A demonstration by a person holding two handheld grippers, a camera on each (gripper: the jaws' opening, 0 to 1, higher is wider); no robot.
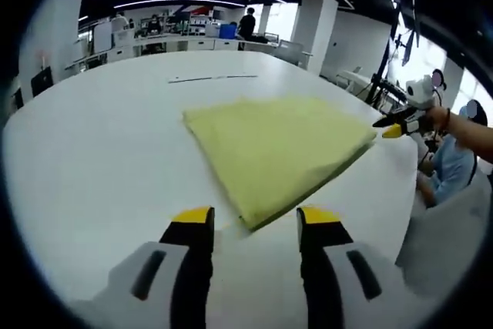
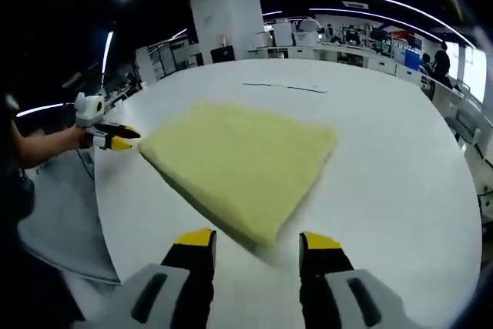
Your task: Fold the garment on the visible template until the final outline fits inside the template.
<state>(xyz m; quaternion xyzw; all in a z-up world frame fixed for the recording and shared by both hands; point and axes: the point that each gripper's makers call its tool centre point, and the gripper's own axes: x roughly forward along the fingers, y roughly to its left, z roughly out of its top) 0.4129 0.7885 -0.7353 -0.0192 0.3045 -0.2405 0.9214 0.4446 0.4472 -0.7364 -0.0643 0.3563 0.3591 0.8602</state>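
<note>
Folded pale-yellow cloth garment (image 1: pixel 279 149) lies on the white worktop (image 1: pixel 100 159); left gripper (image 1: pixel 254 221) and right gripper (image 2: pixel 256 240) gape empty; a thin dark line (image 2: pixel 285 88), perhaps template, lies beyond.

I counted one yellow garment (image 1: pixel 279 152), folded into a single flat piece at the centre of the left gripper view, on one white table (image 1: pixel 100 159). One thin dark line (image 1: pixel 213 78) lay on the table above it. I saw two grippers: my left gripper (image 1: pixel 254 221) at bottom centre, with two yellow-tipped jaws, and my right gripper (image 1: pixel 391 130) at the right edge. In the background, upper centre, stood one person (image 1: pixel 247 24).
</note>
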